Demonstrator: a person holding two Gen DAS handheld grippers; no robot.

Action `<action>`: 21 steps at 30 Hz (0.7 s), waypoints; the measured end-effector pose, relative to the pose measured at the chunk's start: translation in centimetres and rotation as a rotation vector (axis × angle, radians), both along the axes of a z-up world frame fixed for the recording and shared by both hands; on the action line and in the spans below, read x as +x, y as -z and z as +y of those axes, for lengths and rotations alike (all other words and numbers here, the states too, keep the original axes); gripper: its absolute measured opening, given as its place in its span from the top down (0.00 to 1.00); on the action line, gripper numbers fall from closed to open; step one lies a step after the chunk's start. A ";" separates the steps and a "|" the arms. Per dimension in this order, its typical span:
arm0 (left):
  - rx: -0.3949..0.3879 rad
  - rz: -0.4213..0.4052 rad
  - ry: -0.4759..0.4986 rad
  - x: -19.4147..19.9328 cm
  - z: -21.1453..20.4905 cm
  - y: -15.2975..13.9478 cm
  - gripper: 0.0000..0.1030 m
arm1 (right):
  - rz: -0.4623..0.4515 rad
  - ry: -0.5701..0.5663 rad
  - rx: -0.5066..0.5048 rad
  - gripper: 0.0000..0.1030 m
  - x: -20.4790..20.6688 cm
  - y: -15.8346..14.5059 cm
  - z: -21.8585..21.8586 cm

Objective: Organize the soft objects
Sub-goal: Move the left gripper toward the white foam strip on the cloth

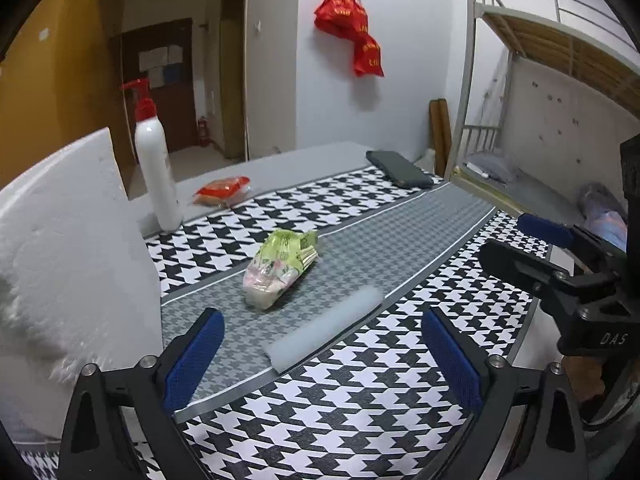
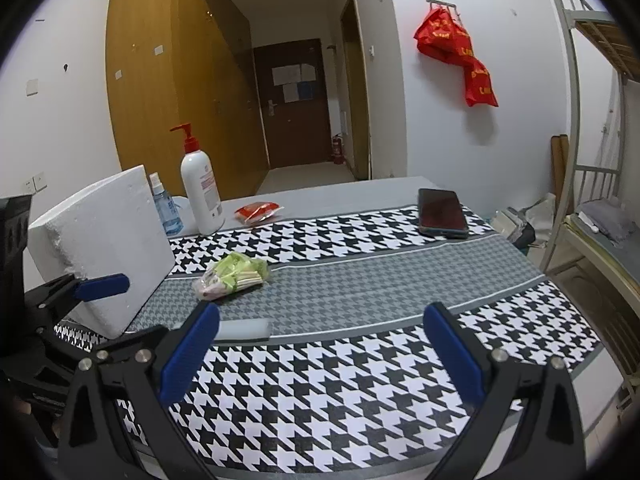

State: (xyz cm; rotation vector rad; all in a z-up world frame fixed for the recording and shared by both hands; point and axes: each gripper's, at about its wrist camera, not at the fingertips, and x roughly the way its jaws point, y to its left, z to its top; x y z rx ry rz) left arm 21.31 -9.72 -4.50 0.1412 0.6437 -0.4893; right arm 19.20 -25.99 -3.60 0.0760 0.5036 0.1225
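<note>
Foam block (image 2: 104,248) far L, upright on surface (image 2: 360,380). L gripper (image 1: 320,348) jaws apart, empty, w/ white foam strip (image 1: 324,328) lying between. Green snack bag (image 1: 280,268) just beyond, mid-surface. R gripper (image 2: 320,344) jaws apart, empty. Phone (image 2: 442,212) far R.

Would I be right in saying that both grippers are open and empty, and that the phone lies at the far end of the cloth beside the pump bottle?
Not quite: the phone lies at the far right, well apart from the pump bottle at the far left, as the right wrist view shows. The left gripper and right gripper are indeed open and empty.
</note>
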 end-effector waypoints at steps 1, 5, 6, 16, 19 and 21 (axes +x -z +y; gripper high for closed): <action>0.003 0.004 -0.002 0.2 0.0 0.1 0.07 | 0.000 -0.003 0.001 0.00 0.1 0.0 0.0; 0.032 0.024 0.022 1.0 -0.1 0.8 0.15 | 0.006 -0.015 0.003 0.00 0.5 0.1 0.1; 0.041 0.036 0.036 1.3 -0.2 1.0 0.19 | 0.008 -0.018 0.000 0.00 0.5 0.2 0.2; 0.079 0.070 0.135 2.5 -0.2 2.7 0.25 | 0.039 -0.040 -0.007 0.00 1.2 0.8 0.6; 0.100 0.067 0.157 2.5 -0.7 3.0 0.25 | 0.049 -0.037 -0.010 0.00 1.4 1.0 0.6; 0.123 0.070 0.153 2.6 -1.0 3.2 0.25 | 0.054 -0.035 -0.007 0.00 1.5 1.1 0.5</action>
